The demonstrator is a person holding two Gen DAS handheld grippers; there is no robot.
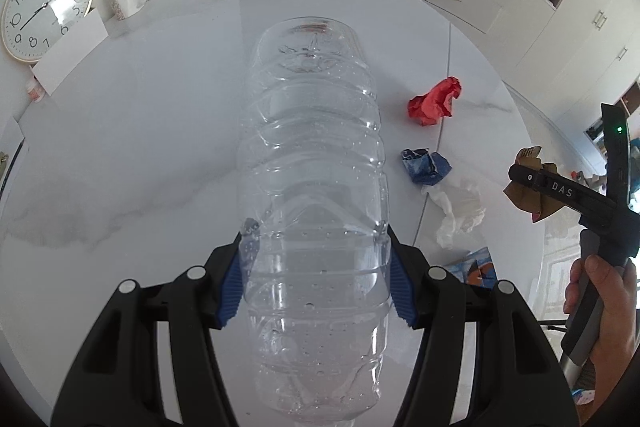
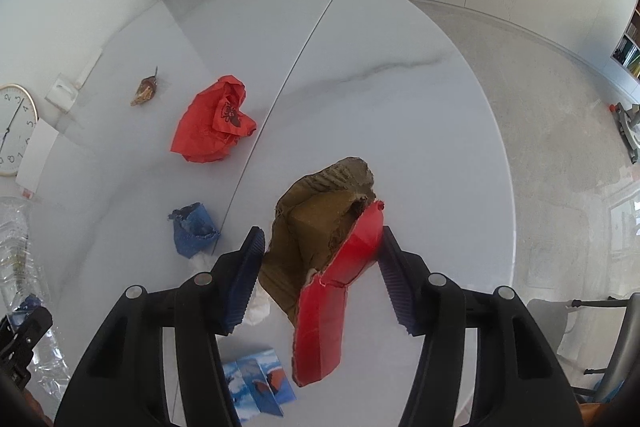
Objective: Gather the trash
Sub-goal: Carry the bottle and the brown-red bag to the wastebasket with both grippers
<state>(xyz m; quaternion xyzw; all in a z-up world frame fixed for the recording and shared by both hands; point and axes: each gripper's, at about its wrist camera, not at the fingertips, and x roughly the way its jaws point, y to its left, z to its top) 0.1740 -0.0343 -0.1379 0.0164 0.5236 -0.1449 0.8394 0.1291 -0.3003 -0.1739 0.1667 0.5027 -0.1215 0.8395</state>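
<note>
Left wrist: clear bottle (image 1: 316, 187) held lengthwise between jaws, base pointing away.

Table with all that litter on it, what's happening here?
A person is clearing trash with a handheld tool in each hand. The left tool is clamped on a clear plastic bottle, and the right tool grips a torn piece of cardboard. Still lying on the table: a red wad, a blue scrap and a white tissue.
</note>
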